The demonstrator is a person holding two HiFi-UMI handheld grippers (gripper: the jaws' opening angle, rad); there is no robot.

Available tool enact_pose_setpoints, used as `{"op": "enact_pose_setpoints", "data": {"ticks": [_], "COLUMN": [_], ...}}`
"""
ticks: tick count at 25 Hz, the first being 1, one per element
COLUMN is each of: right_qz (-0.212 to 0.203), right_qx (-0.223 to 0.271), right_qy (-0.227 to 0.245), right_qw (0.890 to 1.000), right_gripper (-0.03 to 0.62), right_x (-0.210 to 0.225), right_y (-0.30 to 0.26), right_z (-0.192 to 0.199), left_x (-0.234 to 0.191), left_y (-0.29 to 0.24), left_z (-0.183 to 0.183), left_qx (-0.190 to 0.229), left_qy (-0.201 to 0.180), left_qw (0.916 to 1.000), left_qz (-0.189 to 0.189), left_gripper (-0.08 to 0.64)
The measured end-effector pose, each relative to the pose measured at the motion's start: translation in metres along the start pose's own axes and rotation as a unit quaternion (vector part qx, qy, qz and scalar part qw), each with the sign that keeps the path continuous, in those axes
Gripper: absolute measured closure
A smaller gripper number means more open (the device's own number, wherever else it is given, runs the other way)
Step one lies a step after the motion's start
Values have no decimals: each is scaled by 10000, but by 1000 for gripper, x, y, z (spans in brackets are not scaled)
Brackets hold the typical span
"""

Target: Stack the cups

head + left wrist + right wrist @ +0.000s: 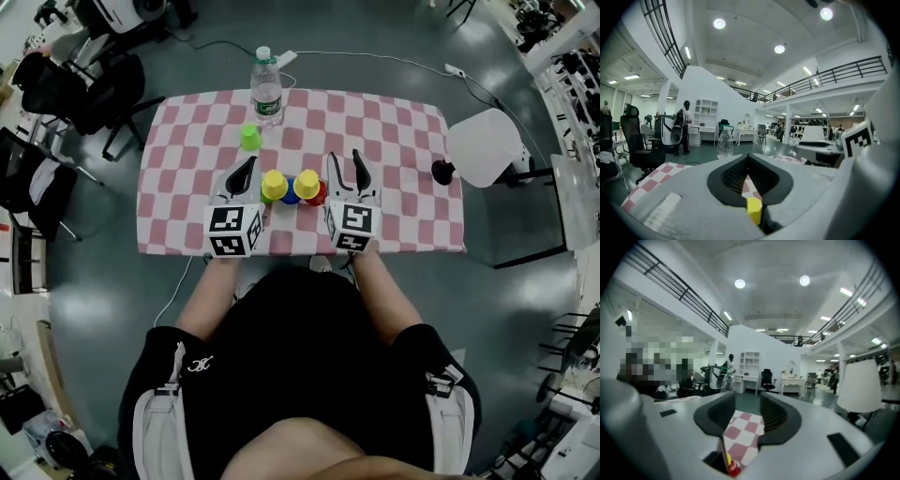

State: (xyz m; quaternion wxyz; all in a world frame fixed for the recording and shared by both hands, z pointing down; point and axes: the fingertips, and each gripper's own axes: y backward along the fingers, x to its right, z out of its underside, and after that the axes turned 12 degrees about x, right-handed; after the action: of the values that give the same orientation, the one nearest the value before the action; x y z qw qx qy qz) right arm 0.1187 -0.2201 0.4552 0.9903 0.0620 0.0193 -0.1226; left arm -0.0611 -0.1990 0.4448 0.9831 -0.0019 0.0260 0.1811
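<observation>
On the pink-checked table point(394, 141), a yellow cup point(274, 186), a blue cup point(291, 194) and a second yellow cup point(307, 183) sitting on a red cup point(320, 196) form a tight row near the front. A green cup point(249, 138) stands alone farther back. My left gripper point(248, 161) hovers just left of the row with its tips together and nothing between them; the yellow cup point(753, 210) shows low under the left gripper point(747, 157). My right gripper point(344, 155) hangs open just right of the row, holding nothing; a sliver of the red cup point(733, 469) shows under the right gripper point(747, 401).
A clear water bottle point(266, 89) stands at the table's far edge behind the green cup. A white lamp point(483, 145) is off the right end. Black office chairs point(84, 84) stand to the left, and a cable point(375, 58) runs along the floor behind.
</observation>
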Motion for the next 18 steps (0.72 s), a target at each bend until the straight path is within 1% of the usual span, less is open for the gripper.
{"op": "enact_pose_setpoints", "data": {"ticks": [1,2,3,4,8,12,15,18], "right_qz": [257,451,565,609,644,649,644,537], "right_qx": [33,78,124,166,232,274,370,408], "right_qy": [131,216,249,243,182,218,207,162], "right_qw": [9996,9987,9980,9977,9975,9973,9970,9976], "right_gripper": [474,539,573,589,589,589,589,589], "right_x": [4,7,8,9,6,-1,-12,-32], "right_y": [4,6,8,9,13,11,9,5], "right_z": [-4,-7,-10,-12,-19,-28,-36,-42], "left_x": [3,7,11,14,25,27,25,15], "left_y": [-3,-6,-9,-12,-13,-12,-7,2], "left_z": [-2,-5,-7,-9,-11,-14,-19,-23], "left_qx": [26,49,69,85,119,177,252,323], "left_qy": [-13,-22,-30,-36,-39,11,31,53], "left_qw": [10000,10000,9999,9998,9994,9991,9990,9990], "left_qz": [26,64,112,163,317,375,380,304], "left_gripper": [546,546,548,546,548,548,548,548]}}
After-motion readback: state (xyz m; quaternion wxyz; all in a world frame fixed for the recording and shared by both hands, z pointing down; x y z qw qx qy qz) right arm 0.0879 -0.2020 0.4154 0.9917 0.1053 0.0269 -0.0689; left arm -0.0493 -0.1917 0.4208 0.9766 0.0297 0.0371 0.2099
